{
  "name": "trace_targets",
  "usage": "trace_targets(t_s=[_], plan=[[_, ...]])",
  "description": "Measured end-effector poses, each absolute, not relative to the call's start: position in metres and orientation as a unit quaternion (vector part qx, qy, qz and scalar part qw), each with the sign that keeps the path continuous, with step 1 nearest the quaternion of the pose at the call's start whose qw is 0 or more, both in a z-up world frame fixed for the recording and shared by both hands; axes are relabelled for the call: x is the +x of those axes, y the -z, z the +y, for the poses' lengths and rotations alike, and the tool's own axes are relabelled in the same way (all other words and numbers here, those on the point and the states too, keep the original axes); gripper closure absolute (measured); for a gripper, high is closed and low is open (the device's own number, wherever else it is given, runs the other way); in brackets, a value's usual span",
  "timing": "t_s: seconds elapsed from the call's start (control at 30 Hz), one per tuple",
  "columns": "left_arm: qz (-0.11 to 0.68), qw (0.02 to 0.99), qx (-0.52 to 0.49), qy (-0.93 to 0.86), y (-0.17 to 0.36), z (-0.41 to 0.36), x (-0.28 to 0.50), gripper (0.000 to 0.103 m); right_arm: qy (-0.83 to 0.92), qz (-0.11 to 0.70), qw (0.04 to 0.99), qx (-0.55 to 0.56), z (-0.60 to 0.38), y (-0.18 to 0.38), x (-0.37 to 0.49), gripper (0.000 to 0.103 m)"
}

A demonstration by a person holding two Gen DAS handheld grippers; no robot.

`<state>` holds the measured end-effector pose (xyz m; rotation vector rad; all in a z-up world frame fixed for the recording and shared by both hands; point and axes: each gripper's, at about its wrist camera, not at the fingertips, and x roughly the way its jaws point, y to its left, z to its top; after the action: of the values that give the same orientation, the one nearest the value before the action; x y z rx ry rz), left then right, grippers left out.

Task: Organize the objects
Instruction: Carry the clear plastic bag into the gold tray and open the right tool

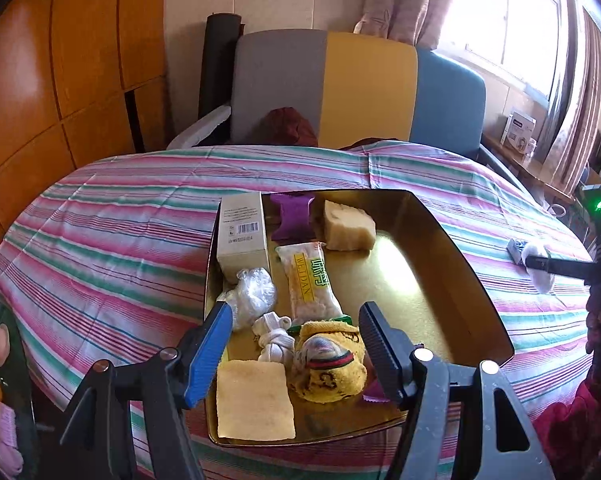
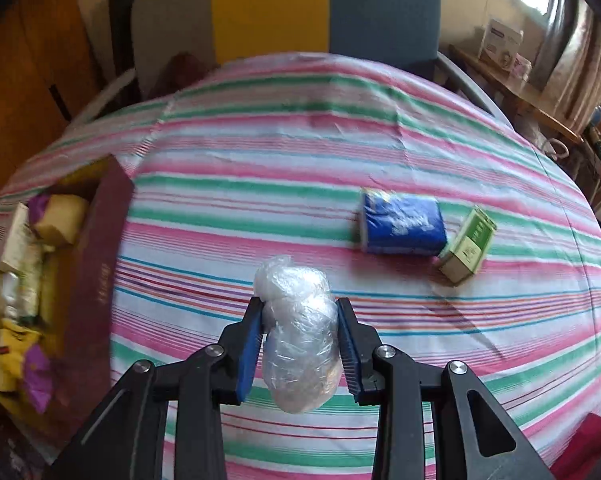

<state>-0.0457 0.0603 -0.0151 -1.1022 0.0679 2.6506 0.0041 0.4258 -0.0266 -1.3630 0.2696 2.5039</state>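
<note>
Right wrist view: pink-green striped tablecloth (image 2: pixel 300 168); gold-lined rectangular tray (image 2: pixel 100 248) at left, part filled. Right gripper (image 2: pixel 300 344) clamps clear plastic-wrapped bundle (image 2: pixel 300 332), probably lifted clear. Left gripper (image 1: pixel 296 352) wide, empty over tray. Step: carrying; next, cross leftward, release inside.

The bed cover (image 2: pixel 300 168) is striped pink, green and white. At its nine o'clock a maroon-walled tray (image 2: pixel 96 264) gleams gold inside (image 1: pixel 428 288). At three o'clock lie a blue packet (image 2: pixel 402 226) and a green box (image 2: pixel 466 250).
</note>
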Motion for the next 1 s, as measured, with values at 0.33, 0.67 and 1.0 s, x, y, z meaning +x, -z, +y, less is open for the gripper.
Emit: trace_targets(t_s=[0.33, 0.67, 1.0], plan=[[-0.010, 0.136, -0.386, -0.912, 0.019, 0.042, -0.048, 0.036, -0.899, 0.072, 0.016, -0.433, 0.308, -0.027, -0.024, 0.067], [-0.049, 0.117, -0.391, -0.912, 0.025, 0.010, -0.054, 0.037, -0.881, 0.078, -0.030, -0.466, 0.221, 0.007, -0.079, 0.067], [-0.047, 0.117, -0.407, -0.905, 0.038, 0.008, -0.058, 0.037, -0.847, 0.100, -0.037, -0.520, 0.198, 0.067, -0.131, 0.060]])
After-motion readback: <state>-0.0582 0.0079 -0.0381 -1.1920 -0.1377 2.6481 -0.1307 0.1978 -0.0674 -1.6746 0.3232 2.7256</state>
